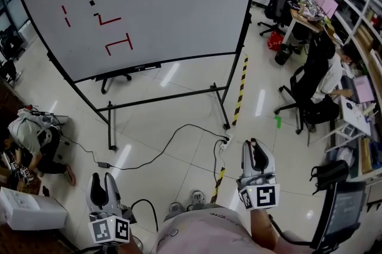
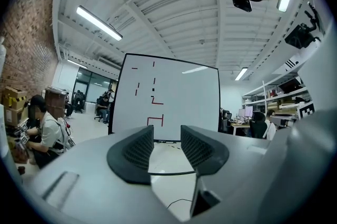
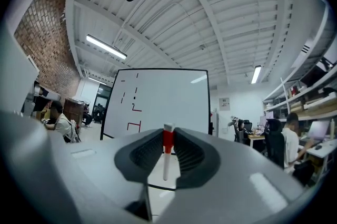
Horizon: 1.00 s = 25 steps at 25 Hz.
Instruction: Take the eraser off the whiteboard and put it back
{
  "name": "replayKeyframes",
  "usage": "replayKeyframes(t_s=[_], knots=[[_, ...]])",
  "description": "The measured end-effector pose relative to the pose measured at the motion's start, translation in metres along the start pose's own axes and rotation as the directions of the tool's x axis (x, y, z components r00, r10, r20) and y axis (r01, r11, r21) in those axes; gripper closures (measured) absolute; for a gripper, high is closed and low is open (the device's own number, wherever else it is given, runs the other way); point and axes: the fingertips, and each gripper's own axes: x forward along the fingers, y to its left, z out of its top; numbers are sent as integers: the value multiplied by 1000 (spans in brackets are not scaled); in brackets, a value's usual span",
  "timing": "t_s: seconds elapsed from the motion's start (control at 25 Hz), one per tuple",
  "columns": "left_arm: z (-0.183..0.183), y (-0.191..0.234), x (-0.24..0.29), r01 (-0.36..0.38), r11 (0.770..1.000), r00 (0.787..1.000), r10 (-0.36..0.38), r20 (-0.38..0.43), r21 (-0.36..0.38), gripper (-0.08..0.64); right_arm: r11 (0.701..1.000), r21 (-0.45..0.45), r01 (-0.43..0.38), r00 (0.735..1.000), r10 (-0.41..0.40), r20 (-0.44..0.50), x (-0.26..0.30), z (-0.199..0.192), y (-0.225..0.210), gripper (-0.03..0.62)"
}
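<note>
1. Eraser (image 1: 92, 2): we took it to be the small black block that clung to the upper left part of the large white, black-framed whiteboard (image 1: 179, 2), among short red marker strokes (image 1: 117, 43). It was too small for us to be sure.
2. We stood well back from the board on the glossy pale tiled floor (image 1: 179, 121), so the block lay far out of our reach.
3. Our left hand-held gripper (image 1: 102, 177) pointed roughly level at the board with its dark ribbed jaws spread wide. Nothing stood between them in the left gripper view.
4. Our right hand-held gripper (image 1: 253, 145) had its jaws pressed together on a slim white marker pen with a red cap (image 3: 167, 152), which stood upright in the pinch.
5. We judged that the task proper had not begun, since the block sat on the board untouched.
6. As we read it, every step was left. We had to walk up to the board, close the empty left hand-held gripper on the block and lift it off. Then we had to set it back against the surface and let go.
7. We thought the left hand-held gripper the likelier one for the grab, because the right was occupied by the pen.
</note>
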Motion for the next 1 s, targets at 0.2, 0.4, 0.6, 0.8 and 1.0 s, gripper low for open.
replayKeyframes(t_s=[0.2, 0.4, 0.6, 0.8, 1.0], knots=[[0, -1, 38, -19, 1000, 1000, 19, 7, 18, 414, 999, 10, -48, 999, 48, 16, 56, -8, 4, 531], [6, 23, 87, -18, 999, 1000, 18, 6, 43, 414, 996, 7, -90, 995, 90, 33, 130, -12, 34, 529], [6, 73, 172, 30, 998, 1000, -30, -1, 52, 414, 996, -28, -83, 997, 83, 2, 229, -32, 77, 529], [15, 106, 260, 106, 991, 994, -106, -15, 81, 414, 996, -20, -84, 996, 83, -17, 312, -42, 113, 529], [4, 117, 328, 123, 992, 992, -123, -23, 28, 414, 983, 154, -103, 993, 109, -32, 389, -69, 133, 529]])
